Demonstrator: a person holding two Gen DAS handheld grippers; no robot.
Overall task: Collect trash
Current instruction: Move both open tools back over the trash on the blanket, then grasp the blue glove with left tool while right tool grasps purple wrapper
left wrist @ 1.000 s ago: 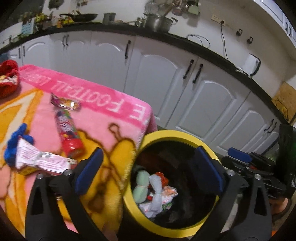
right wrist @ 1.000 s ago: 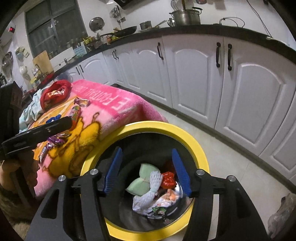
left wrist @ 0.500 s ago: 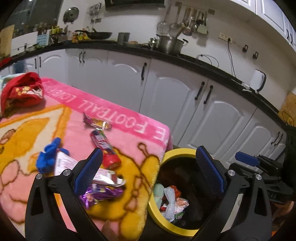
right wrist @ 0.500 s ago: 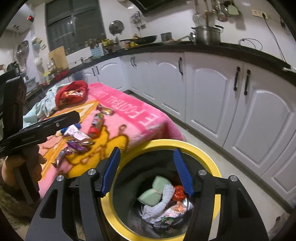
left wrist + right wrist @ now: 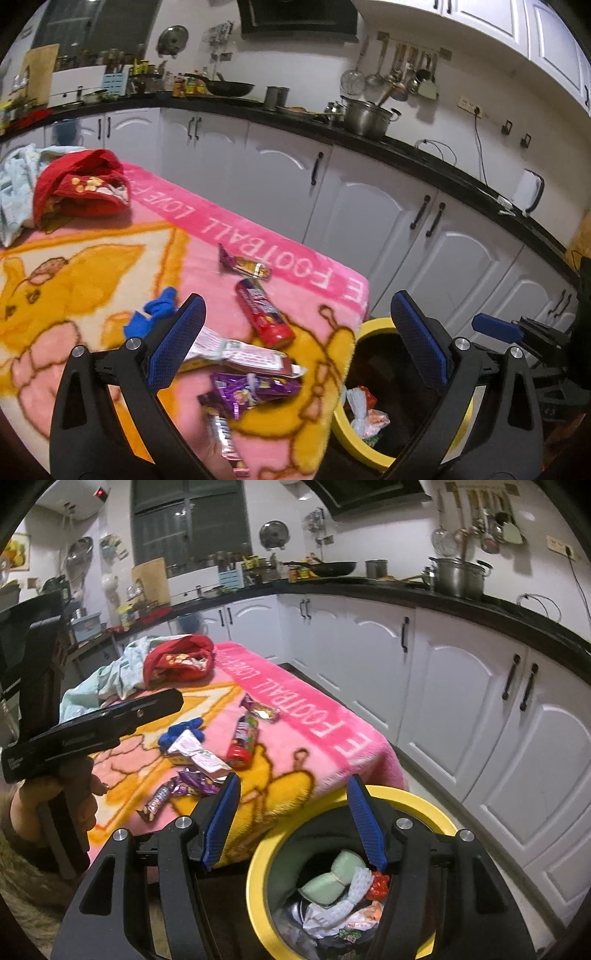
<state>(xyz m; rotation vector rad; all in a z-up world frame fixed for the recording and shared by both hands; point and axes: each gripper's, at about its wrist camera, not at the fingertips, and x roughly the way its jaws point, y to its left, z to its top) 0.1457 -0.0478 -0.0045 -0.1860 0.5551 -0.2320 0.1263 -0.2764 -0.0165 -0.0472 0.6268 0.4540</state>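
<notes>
So both grippers are up in the air w/ nothing in them. Left gripper has its jaws spread wide, hovering over the near corner of the pink and yellow fleece blanket that covers the tabletop. Right gripper has jaws spread too, not as wide, sitting above the edge of the blanket and the round black bin with a yellow rim; a hand grips the left tool's handle in that view.

Trash left on the blanket: a red cylindrical candy tube, a small shiny purple-and-gold wrapper just beyond it, a crumpled white paper packet, a purple foil wrapper near that, a long silvery bar wrapper at the blanket's near edge, and a blue crumpled bit beside the white packet.

Bin stands on the floor right by the blanket corner, already holding pale green sponge-like pieces, white foam netting and something red.

Far end of the tabletop has a red fabric bundle and a light blue cloth.
</notes>
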